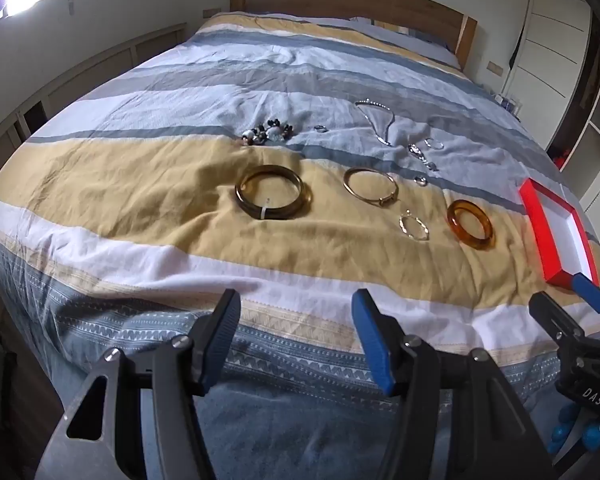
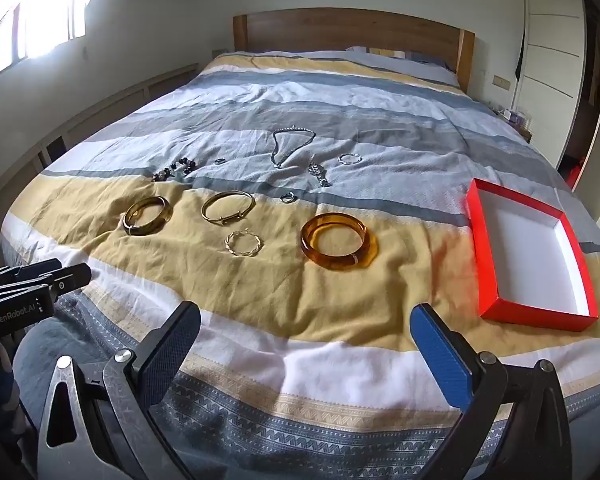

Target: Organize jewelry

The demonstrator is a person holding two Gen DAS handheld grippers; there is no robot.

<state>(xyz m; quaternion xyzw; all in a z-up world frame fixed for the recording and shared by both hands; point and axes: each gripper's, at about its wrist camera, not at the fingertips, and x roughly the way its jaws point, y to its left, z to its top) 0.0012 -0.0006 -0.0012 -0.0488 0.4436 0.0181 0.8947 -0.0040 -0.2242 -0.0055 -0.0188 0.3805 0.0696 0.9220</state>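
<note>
The jewelry lies spread on a bed [image 2: 340, 92] covered by a striped quilt of yellow, white, grey and blue bands. Take the amber bangle [image 2: 334, 241] as the landmark: it lies flat on the yellow band, nearest the right tongs [image 2: 304, 340].

Just left of the amber bangle lies a small twisted gold hoop [image 2: 243, 243]. Beyond the hoop, farther left, is a thin gold bracelet [image 2: 228, 207], and left of that a dark olive bangle [image 2: 147, 215]. All four lie apart from one another on the yellow band.

Behind the amber bangle, toward the headboard [image 2: 352, 28], a small silver ring [image 2: 288, 197] lies where the yellow meets the grey. Farther back are a short chunky silver chain [image 2: 318, 174], a silver necklace [image 2: 290, 144] and a small silver hoop [image 2: 350, 158]. Back and to the left lie a beaded bracelet [image 2: 175, 170] and another tiny ring [image 2: 219, 161].

To the right of the amber bangle, well apart from it, an open red box [image 2: 485, 240] with a white inside lies on the quilt; nothing is in it.

The right tongs hang over the near edge of the bed, their jaws spread wide with nothing between them. The left tongs [image 1: 296, 340] hang over the same edge, to the left, also spread apart and empty. Neither touches any jewelry.
</note>
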